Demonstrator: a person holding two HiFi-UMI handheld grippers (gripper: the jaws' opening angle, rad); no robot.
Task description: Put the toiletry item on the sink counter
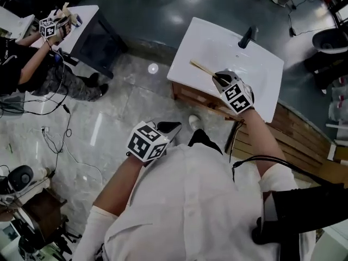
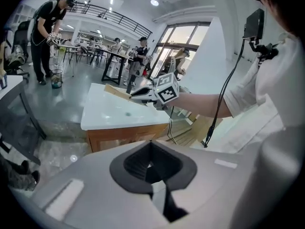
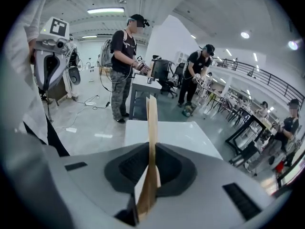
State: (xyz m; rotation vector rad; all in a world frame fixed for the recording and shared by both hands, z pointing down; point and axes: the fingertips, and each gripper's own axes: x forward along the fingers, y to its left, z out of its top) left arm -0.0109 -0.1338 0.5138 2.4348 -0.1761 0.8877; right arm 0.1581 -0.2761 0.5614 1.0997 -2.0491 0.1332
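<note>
The toiletry item [image 1: 202, 68] is a thin, flat tan stick. My right gripper [image 1: 220, 79] is shut on its near end and holds it over the front part of the white sink counter [image 1: 206, 45]. In the right gripper view the stick [image 3: 152, 128] stands on edge between the dark pads of that gripper [image 3: 149, 175] and points out above the counter [image 3: 178, 136]. My left gripper [image 1: 169, 128] hangs close to my body, left of the counter, over the floor. Its jaws [image 2: 151, 168] meet with nothing between them. The left gripper view shows the right gripper [image 2: 143, 95] above the counter [image 2: 107, 116].
A black faucet [image 1: 247, 37] stands at the counter's far edge. A wooden cabinet [image 1: 197, 98] carries the sink, with wooden planks [image 1: 296, 140] to its right. Another person [image 1: 32, 64] works at a white table [image 1: 81, 20] at far left. Cables [image 1: 60, 129] lie on the floor.
</note>
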